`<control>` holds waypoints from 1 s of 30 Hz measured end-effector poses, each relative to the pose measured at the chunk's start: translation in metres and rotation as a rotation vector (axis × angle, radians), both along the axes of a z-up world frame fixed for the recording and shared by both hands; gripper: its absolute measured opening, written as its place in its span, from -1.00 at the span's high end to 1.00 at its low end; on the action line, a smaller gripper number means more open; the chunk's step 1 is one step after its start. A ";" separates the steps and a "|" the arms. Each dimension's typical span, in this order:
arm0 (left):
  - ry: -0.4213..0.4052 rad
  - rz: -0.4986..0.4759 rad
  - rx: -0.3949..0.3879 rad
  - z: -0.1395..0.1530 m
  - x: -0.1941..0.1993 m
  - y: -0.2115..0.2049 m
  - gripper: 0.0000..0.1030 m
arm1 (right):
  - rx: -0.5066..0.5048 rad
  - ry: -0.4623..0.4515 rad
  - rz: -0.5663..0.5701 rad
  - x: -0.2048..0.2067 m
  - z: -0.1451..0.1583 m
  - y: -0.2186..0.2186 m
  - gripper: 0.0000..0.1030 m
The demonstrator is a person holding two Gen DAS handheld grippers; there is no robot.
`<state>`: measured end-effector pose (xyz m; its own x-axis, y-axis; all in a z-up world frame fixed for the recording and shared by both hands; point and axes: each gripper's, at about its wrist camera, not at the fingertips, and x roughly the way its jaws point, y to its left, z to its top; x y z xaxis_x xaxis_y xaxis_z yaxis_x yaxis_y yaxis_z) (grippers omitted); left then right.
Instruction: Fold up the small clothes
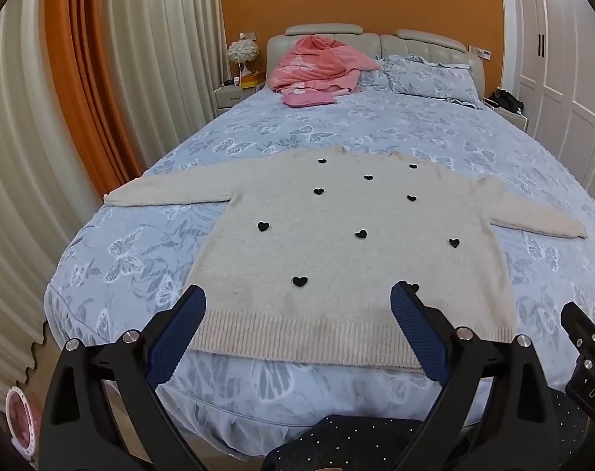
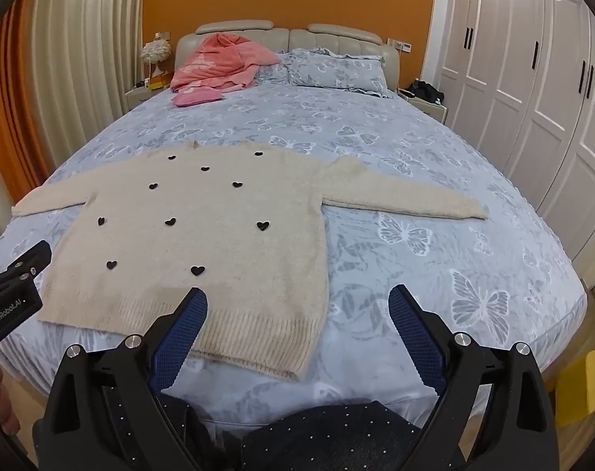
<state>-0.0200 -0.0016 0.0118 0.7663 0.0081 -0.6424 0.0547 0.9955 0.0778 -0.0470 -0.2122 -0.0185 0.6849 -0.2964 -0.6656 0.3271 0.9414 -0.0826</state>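
Observation:
A cream knitted sweater (image 1: 348, 243) with small black hearts lies flat on the bed, sleeves spread out to both sides, ribbed hem nearest me. It also shows in the right wrist view (image 2: 203, 243). My left gripper (image 1: 299, 298) is open and empty, hovering above the sweater's hem. My right gripper (image 2: 297, 298) is open and empty, above the sweater's lower right corner and the bare sheet beside it. The left gripper's body shows at the left edge of the right wrist view (image 2: 11, 294).
The bed (image 1: 375, 125) has a blue butterfly-print sheet. Pink clothes (image 1: 317, 66) and a pillow (image 1: 430, 74) lie at the headboard. Curtains (image 1: 62, 117) hang on the left, white wardrobes (image 2: 532, 98) stand on the right. A dark studded garment (image 2: 336, 439) is under the grippers.

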 end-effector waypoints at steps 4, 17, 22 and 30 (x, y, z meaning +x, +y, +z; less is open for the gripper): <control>-0.001 0.008 -0.003 -0.005 -0.005 0.002 -0.81 | -0.014 0.000 0.009 -0.007 -0.003 0.010 -0.78; 0.011 -0.001 0.026 -0.024 -0.023 -0.002 -0.81 | -0.024 0.014 0.011 -0.017 -0.012 0.012 -0.78; 0.011 0.000 0.029 -0.026 -0.024 -0.003 -0.81 | -0.021 0.015 0.013 -0.016 -0.012 0.012 -0.78; 0.010 -0.003 0.029 -0.027 -0.025 -0.004 -0.81 | -0.021 0.012 0.015 -0.017 -0.012 0.013 -0.78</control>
